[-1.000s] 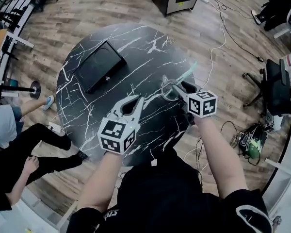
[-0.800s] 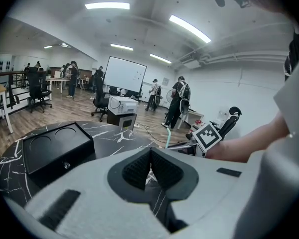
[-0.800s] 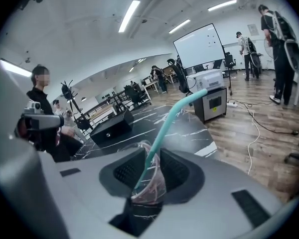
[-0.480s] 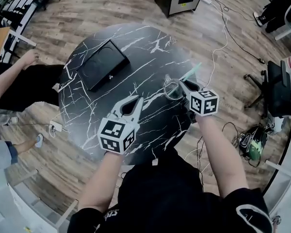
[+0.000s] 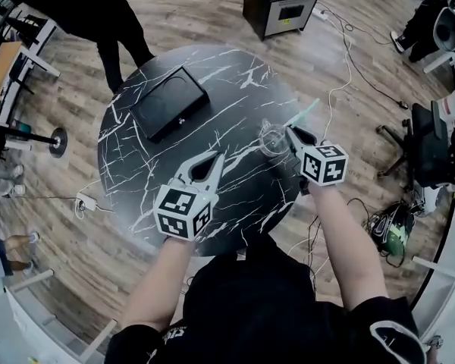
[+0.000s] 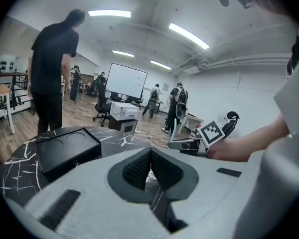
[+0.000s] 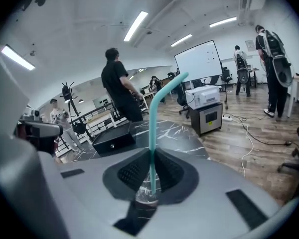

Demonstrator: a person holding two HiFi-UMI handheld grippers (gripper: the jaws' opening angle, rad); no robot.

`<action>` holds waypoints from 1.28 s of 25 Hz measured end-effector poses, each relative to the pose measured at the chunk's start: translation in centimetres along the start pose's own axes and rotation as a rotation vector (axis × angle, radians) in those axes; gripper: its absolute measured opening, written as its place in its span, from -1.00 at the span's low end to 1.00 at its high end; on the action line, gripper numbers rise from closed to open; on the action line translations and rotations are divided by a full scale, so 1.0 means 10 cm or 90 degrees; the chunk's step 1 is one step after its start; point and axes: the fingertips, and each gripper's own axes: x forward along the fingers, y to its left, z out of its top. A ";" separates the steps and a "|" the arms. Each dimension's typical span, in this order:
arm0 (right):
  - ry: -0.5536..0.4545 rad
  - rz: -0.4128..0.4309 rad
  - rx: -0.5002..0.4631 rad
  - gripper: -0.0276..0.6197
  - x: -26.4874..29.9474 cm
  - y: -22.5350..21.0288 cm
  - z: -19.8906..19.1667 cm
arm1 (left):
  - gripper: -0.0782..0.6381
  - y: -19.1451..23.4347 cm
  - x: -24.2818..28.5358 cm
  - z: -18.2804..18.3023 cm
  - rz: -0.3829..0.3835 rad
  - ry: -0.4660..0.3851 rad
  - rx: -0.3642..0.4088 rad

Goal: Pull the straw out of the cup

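Note:
A clear cup [image 5: 271, 139] stands near the right edge of the round black marble table [image 5: 235, 74]. A teal bent straw [image 5: 304, 113] rises out of it. In the right gripper view, my right gripper [image 7: 152, 156] is closing, and its pads pinch the straw [image 7: 157, 108] just above the cup's rim [image 7: 148, 197]. In the head view the right gripper [image 5: 290, 131] sits at the cup's right side. My left gripper [image 5: 218, 156] hovers over the table's middle, left of the cup. Its jaws [image 6: 150, 158] are shut with nothing between them.
A flat black box [image 5: 169, 101] lies on the table's far left part. A person in black [image 5: 98, 14] stands just beyond the table's far edge. A printer cabinet [image 5: 280, 2] is on the floor behind, with cables [image 5: 349, 59] and a chair [image 5: 432, 139] to the right.
My right gripper's jaws have closed onto the straw and lifted a little. The left gripper has barely shifted. A person has walked round to the table's far side.

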 end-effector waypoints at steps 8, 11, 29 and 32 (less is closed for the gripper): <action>-0.043 0.000 -0.027 -0.80 -0.38 0.51 0.18 | -0.75 -0.04 -0.42 0.08 -0.011 -0.035 0.012; -0.064 -0.010 -0.033 -0.80 -0.60 0.70 0.24 | -0.75 -0.05 -0.59 0.12 -0.016 -0.050 0.018; -0.214 -0.060 -0.057 -0.80 -1.97 1.41 0.64 | -0.75 -0.14 -1.36 0.43 -0.045 -0.100 0.091; -0.231 -0.058 -0.072 -0.81 -2.15 1.39 0.77 | -0.75 -0.15 -1.35 0.53 -0.036 -0.110 0.097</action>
